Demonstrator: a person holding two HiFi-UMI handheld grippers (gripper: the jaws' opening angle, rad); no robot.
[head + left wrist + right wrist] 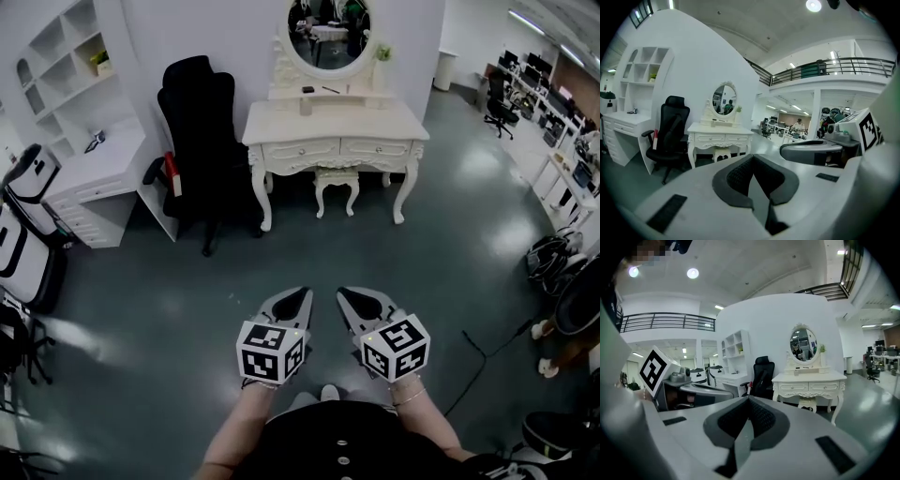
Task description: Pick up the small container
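Observation:
A white dressing table (333, 127) with an oval mirror (328, 33) stands across the dark floor, well ahead of me. On its top sits a small pale container (306, 106), too small to make out in the gripper views. My left gripper (306, 292) and right gripper (342, 292) are held side by side at waist height, far short of the table. Both are shut with nothing between their jaws. In the left gripper view the left gripper (752, 157) points towards the table (719, 133). In the right gripper view the right gripper (749, 399) does too.
A black office chair (202, 131) stands left of the table, and a white stool (336, 183) is tucked under it. A white desk with shelves (94, 178) is at the far left. A cable (478, 361) and bags (553, 258) lie at the right.

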